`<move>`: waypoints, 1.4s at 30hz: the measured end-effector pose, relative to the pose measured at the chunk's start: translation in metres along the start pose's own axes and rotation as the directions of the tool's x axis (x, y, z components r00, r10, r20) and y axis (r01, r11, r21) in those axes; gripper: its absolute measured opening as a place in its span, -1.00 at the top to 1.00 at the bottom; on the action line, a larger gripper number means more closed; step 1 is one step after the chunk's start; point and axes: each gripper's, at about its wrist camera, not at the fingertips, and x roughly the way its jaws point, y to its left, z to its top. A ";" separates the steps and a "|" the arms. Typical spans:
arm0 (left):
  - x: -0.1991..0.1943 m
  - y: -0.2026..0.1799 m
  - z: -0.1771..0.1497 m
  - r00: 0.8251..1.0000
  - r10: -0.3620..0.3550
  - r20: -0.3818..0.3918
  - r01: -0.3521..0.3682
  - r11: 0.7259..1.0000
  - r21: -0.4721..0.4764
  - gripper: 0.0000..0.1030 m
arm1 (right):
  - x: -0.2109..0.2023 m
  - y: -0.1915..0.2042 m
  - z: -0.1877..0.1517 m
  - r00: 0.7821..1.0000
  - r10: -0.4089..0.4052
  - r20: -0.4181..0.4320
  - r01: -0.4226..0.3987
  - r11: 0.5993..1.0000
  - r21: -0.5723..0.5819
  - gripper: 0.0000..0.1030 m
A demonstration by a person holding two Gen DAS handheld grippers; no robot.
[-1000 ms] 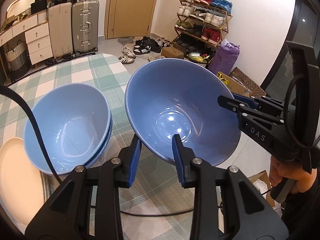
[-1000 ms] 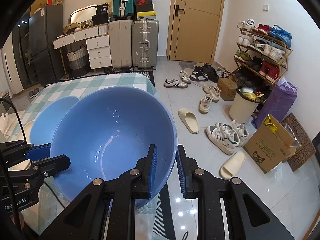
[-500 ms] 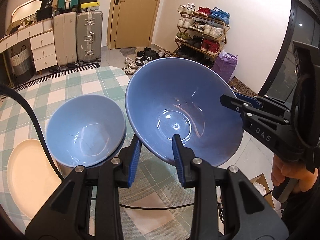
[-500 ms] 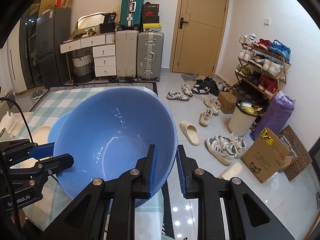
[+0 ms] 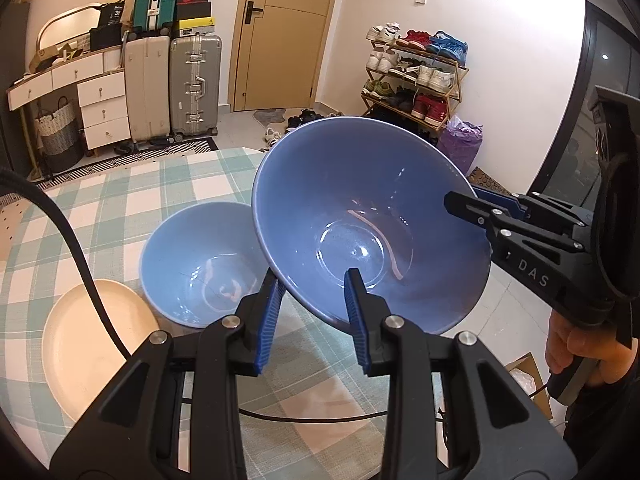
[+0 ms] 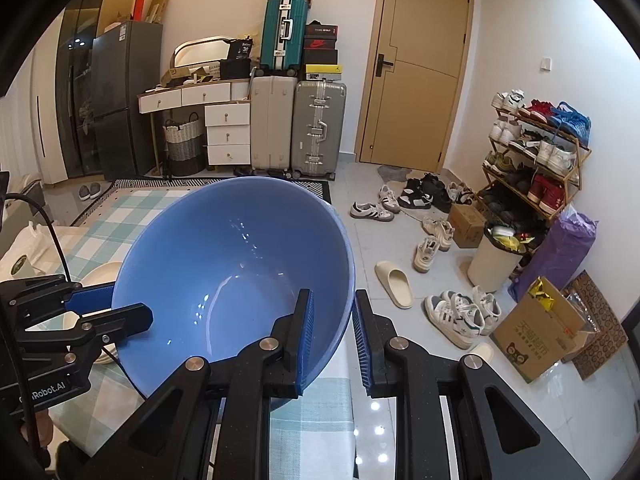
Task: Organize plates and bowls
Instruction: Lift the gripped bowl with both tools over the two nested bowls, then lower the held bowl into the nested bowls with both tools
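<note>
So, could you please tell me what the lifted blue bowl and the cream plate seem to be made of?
The blue bowl looks like glazed ceramic: sharp glossy highlights inside, though melamine is possible. The cream plate has a duller, matte surface, perhaps plastic or matte stoneware.

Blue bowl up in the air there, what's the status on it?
Left gripper and right gripper both clamped on the big blue bowl's rim. Bowl tilted, clear of the table. Second blue bowl and cream plate below.

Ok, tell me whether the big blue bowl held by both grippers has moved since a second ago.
Yes. The big blue bowl has risen: in the left wrist view, the light blue bowl on the table now looks smaller and farther below.
</note>
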 end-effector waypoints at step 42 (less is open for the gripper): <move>0.000 0.125 0.033 0.990 0.140 -0.036 -0.143 0.985 -0.096 0.45 | 0.081 0.098 0.051 0.991 0.132 -0.033 -0.133 0.991 -0.034 0.61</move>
